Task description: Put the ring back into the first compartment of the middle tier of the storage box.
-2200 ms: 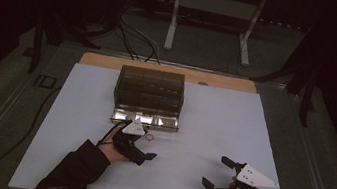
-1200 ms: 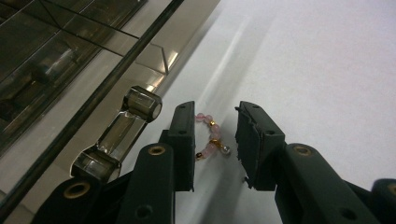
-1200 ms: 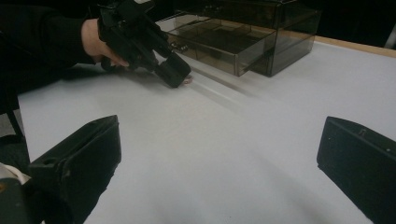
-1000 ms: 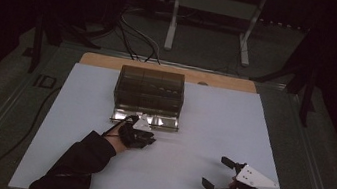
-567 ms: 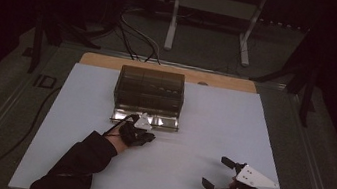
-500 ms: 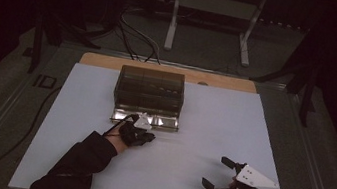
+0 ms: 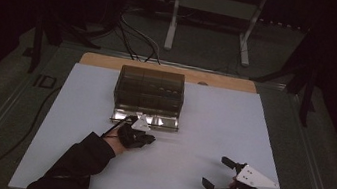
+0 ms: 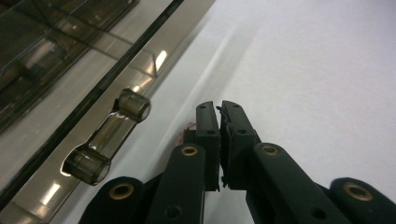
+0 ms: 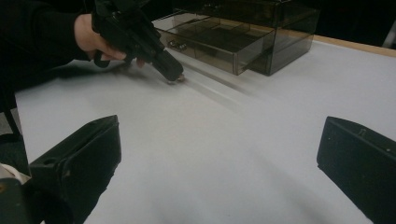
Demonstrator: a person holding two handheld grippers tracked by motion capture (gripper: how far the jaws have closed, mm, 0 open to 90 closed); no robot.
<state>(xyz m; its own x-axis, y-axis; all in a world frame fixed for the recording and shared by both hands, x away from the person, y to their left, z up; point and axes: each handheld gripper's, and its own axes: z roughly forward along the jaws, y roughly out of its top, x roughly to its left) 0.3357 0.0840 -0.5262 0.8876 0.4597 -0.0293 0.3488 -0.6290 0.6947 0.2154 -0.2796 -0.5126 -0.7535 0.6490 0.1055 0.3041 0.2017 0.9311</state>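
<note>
At the white surface, we see the left gripper with its jaws brought together, tips almost meeting. Its jaws have just been closing, and something small and pinkish peeks out beside the left jaw; what it is we cannot tell, nor whether the jaws pinch it. In the high view this left gripper sits just in front of the smoky transparent drawer box, tips low near the surface.

The drawer handle lies just to the left of the closed jaws in the left gripper view, apart from them. It is a clear bar between two dark round posts, and its long axis runs along the drawer front, slanting from lower left to upper right in that view, nearly parallel to the way the jaws point. From above, the drawer front shows as a shiny strip along the box's near edge, running left to right across the surface.

The right gripper rests well to the right, near the surface's front edge, its jaws spread wide with nothing between them. Looking along those jaws in the right gripper view, we see the left gripper angled down toward the surface before the drawer box.
</note>
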